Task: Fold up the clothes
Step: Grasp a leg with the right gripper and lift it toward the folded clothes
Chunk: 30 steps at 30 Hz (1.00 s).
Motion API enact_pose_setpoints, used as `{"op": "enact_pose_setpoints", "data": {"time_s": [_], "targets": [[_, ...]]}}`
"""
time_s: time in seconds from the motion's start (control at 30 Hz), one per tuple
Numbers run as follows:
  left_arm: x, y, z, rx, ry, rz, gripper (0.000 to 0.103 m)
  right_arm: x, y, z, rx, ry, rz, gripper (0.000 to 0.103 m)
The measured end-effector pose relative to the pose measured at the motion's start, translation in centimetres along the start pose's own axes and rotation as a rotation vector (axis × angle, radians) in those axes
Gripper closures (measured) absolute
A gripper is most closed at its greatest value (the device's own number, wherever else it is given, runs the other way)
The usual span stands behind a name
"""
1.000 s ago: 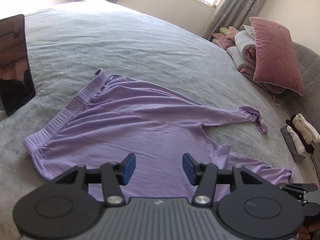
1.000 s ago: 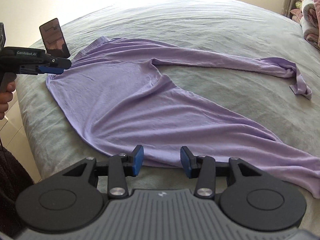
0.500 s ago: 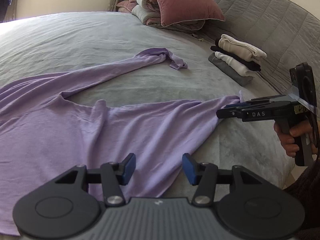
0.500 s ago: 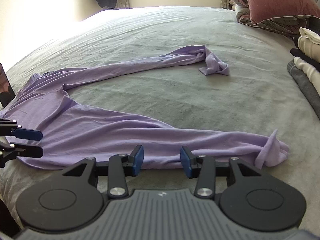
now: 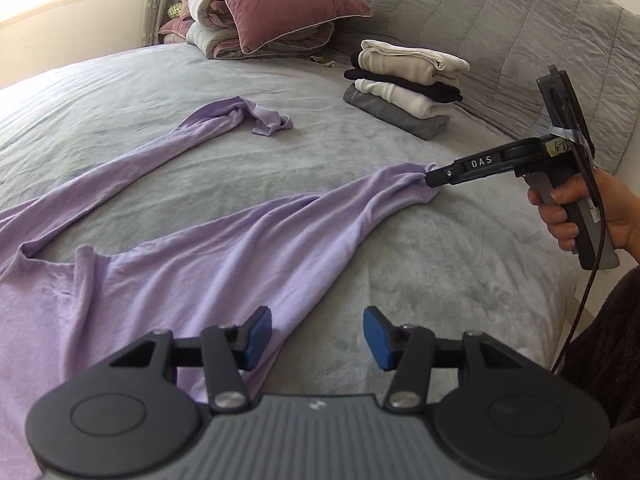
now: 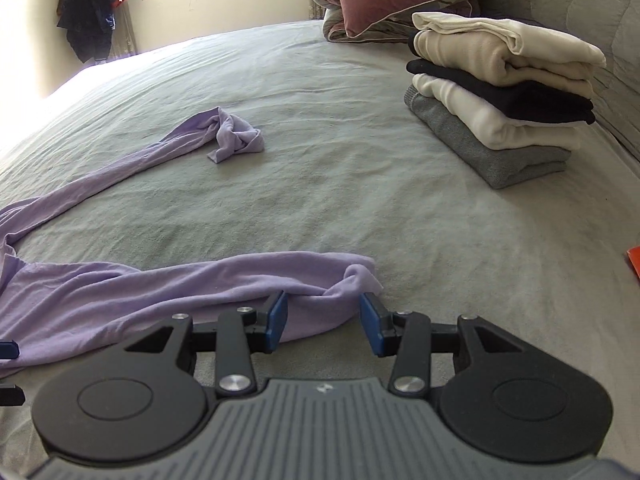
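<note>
A lavender long-sleeved shirt [image 5: 168, 272] lies spread on the grey bed [image 5: 440, 260]. Its far sleeve [image 6: 120, 168] ends in a crumpled cuff [image 6: 236, 140]. The near sleeve [image 6: 192, 280] runs to my right gripper [image 6: 323, 320], which is open with the bunched near cuff [image 6: 352, 280] lying between its blue pads. In the left wrist view the right gripper [image 5: 434, 178] meets that cuff from the right, held by a hand [image 5: 580, 216]. My left gripper [image 5: 318, 338] hovers open and low over the shirt's lower edge, its left pad over the fabric and nothing between the pads.
A stack of folded clothes [image 6: 500, 92], cream, black, white and grey, sits near the quilted headboard [image 5: 500, 20]. A pink pillow [image 5: 280, 0] rests on rolled bedding at the back. Dark clothes [image 6: 92, 12] hang by the window. An orange object [image 6: 634, 264] shows at the right edge.
Both grippers swung from the shirt's body toward the head of the bed. The right gripper closed in on the near sleeve's cuff, which now lies between its open pads.
</note>
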<state>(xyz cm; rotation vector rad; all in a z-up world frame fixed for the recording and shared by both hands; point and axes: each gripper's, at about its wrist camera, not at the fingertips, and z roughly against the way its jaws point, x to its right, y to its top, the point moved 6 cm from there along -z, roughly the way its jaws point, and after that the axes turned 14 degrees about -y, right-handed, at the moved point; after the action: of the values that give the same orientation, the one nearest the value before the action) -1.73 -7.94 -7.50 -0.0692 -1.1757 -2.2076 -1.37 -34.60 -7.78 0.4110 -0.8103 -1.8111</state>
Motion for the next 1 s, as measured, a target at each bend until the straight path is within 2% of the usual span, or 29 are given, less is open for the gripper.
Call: {"op": "enact_pose_setpoints", "data": {"time_s": [0.17,0.27,0.3,0.33,0.4,0.43,0.6,0.73,0.87,1.0], "targets": [[0.3,0.3,-0.5,-0.005,-0.012,-0.012,0.052,1.6,-0.5,-0.5,-0.066,0.004,-0.109,0.058],[0.8,0.3,-0.6,0.001,-0.036,-0.023,0.052,2.2,-0.5,-1.1,-0.081,0.044,-0.189,0.058],[0.9,0.3,-0.6,0.002,-0.042,-0.027,0.052,2.3,-0.4,-1.2,-0.082,0.059,-0.214,0.062],[1.1,0.3,-0.7,0.001,-0.046,-0.034,0.052,2.3,-0.3,-1.3,-0.080,0.074,-0.227,0.079],[1.4,0.2,-0.8,-0.002,-0.056,-0.048,0.052,2.3,-0.2,-1.4,-0.083,0.105,-0.246,0.098],[1.6,0.2,-1.0,-0.004,-0.055,-0.056,0.052,2.4,0.0,-1.0,-0.069,0.109,-0.251,0.101],[2.0,0.4,-1.3,-0.003,-0.035,-0.084,0.051,3.1,1.4,1.1,0.018,0.122,-0.266,0.102],[2.6,0.7,-1.1,0.011,-0.016,-0.125,0.051,4.0,2.5,2.8,0.055,0.156,-0.312,0.102],[3.5,0.6,-1.1,0.015,0.049,-0.202,0.050,4.4,3.5,4.4,0.079,0.186,-0.332,0.102],[4.1,0.0,-1.7,-0.012,0.117,-0.282,0.051,4.2,4.1,5.2,0.094,0.190,-0.332,0.102]]}}
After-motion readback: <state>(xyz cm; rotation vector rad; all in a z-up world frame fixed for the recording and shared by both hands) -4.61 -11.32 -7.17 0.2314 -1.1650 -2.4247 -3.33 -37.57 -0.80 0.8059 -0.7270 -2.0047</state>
